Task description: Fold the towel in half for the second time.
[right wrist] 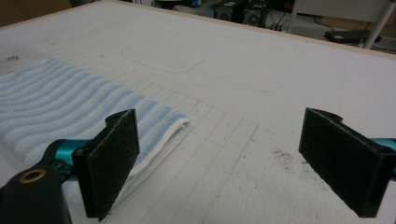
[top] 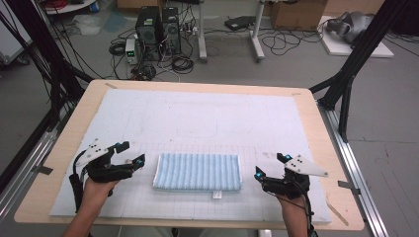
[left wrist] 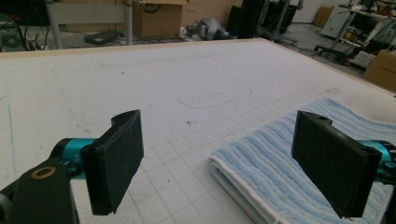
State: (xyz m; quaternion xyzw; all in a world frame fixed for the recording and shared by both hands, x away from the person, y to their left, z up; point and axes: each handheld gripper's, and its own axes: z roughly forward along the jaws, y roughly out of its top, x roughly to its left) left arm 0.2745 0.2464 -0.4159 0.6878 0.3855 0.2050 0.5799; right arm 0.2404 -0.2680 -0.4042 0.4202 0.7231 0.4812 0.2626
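Grey workshop floor lies beyond the table [top: 316, 128], strewn with cables, with two black computer towers [top: 158, 27] standing past its far edge and cardboard boxes [top: 296, 12] farther to the right. A pale mat [top: 197, 113] marked with a faint grid covers most of the wooden tabletop.

Taking the folded blue striped towel [top: 197, 171] as the landmark: it lies flat on the mat toward the near edge, about midway across, its long side running left to right and a small white tag [top: 216, 195] sticking out from its near edge.

Left of the towel, the left gripper [top: 131, 153] is held in the person's left hand [top: 96, 190], just off the towel's left end and not touching it. Its fingers [left wrist: 116, 158] stand wide apart with nothing between them. In the left gripper view the towel's folded corner [left wrist: 261, 163] sits low between the fingers, with the right-hand one in front of the cloth.

Right of the towel, the right gripper [top: 271, 164] is held in the right hand [top: 291, 210], near the towel's right end with a strip of bare mat between. Its fingers [right wrist: 112, 158] are likewise spread wide and empty. In the right gripper view the towel's end [right wrist: 70, 112] lies behind the left-hand finger, and bare mat with a few dark specks [right wrist: 282, 156] lies in front of the other.
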